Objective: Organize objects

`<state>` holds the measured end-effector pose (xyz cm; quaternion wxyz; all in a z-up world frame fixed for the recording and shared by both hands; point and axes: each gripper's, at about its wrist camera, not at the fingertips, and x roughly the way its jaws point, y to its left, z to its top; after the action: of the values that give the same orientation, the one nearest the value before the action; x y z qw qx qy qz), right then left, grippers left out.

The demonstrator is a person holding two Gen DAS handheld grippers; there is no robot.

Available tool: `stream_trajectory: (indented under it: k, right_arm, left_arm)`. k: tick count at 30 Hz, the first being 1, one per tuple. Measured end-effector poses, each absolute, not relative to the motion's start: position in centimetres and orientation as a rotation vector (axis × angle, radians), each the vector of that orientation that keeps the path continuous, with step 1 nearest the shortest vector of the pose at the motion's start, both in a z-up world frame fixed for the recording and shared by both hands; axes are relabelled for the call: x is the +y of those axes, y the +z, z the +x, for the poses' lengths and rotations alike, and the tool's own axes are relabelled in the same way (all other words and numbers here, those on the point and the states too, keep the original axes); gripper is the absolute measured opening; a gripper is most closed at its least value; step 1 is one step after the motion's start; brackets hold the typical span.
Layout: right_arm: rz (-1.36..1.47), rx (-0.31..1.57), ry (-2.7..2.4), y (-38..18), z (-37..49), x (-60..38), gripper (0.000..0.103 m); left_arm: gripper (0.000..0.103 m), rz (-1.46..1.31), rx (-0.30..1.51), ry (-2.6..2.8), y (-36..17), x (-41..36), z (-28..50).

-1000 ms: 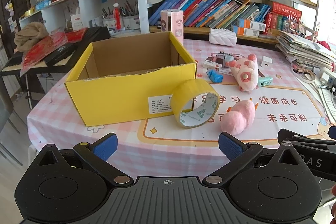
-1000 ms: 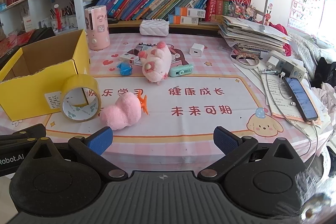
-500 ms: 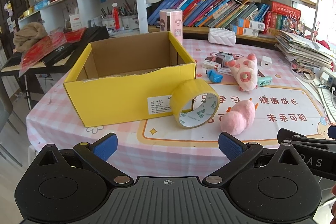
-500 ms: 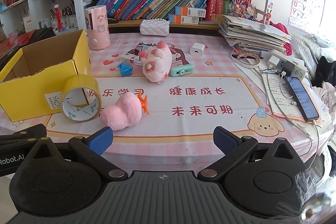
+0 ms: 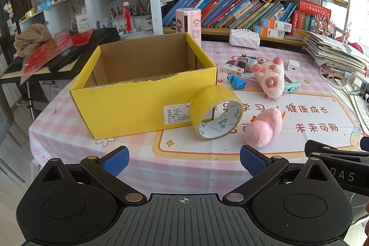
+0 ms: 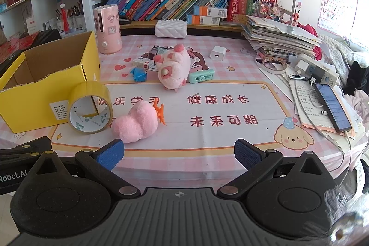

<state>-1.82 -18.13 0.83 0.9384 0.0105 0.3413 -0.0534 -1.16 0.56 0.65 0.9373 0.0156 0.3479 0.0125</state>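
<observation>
An open yellow cardboard box point(image 5: 129, 105) point(image 6: 41, 93) stands on the pink checked tablecloth, nothing visible inside it. A roll of yellow tape point(image 5: 215, 111) point(image 6: 91, 107) leans on edge against its front. A pink plush chick point(image 5: 264, 128) point(image 6: 136, 122) lies just right of the tape, and a pink plush pig point(image 5: 271, 77) point(image 6: 174, 69) lies further back. My left gripper point(image 5: 183, 160) is open at the table's near edge, short of the tape. My right gripper point(image 6: 177, 153) is open too, just short of the chick.
Near the pig lie a blue crumpled piece point(image 6: 138, 74), a mint green gadget point(image 6: 201, 78), a white charger point(image 6: 218, 53) and a small toy camera point(image 5: 245, 61). A pink cylinder point(image 6: 107, 28) stands behind the box. Paper stacks point(image 6: 276, 38), a phone point(image 6: 332, 106) and bookshelves border the right and back.
</observation>
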Motion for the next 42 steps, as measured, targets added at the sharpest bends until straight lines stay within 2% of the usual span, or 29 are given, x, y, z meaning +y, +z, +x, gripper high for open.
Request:
stream_trajectory:
  k: [42]
  right_arm:
    - [0.021,0.768,-0.014,-0.7,1.2,-17.7,0.101]
  left_arm:
    - [0.103,-0.03,0.773,0.067,-0.6,2.2,1.1]
